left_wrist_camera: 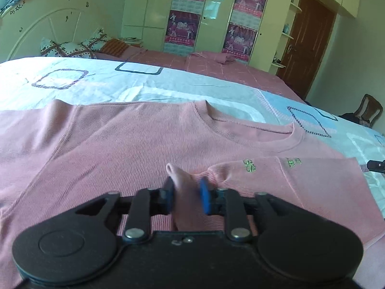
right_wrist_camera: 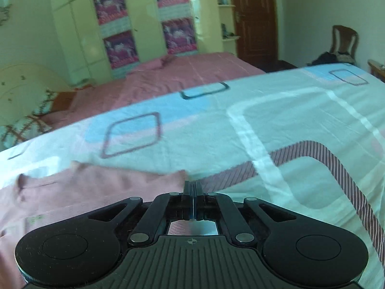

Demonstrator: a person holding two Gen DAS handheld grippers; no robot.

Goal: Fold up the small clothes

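A pink ribbed shirt (left_wrist_camera: 125,142) lies flat on the bed, collar (left_wrist_camera: 252,130) away from me. Its right side, with green embroidery (left_wrist_camera: 250,166), is folded over the body. My left gripper (left_wrist_camera: 186,192) hovers low over the shirt's middle. A raised pinch of pink cloth (left_wrist_camera: 182,183) stands between its blue pads (left_wrist_camera: 204,196), which are apart and not squeezing it. My right gripper (right_wrist_camera: 192,187) is shut with nothing visible between its fingers. It sits just right of the shirt's edge (right_wrist_camera: 168,178), over the sheet. A dark tip of it (left_wrist_camera: 376,165) shows in the left wrist view.
The bed wears a pale blue and white sheet (right_wrist_camera: 276,125) with square outlines. A second bed with a pink cover (right_wrist_camera: 180,72) stands behind, with pillows (left_wrist_camera: 69,48) at its headboard. Farther back are wardrobes with posters (left_wrist_camera: 187,9), a brown door (left_wrist_camera: 308,43) and a chair (right_wrist_camera: 343,39).
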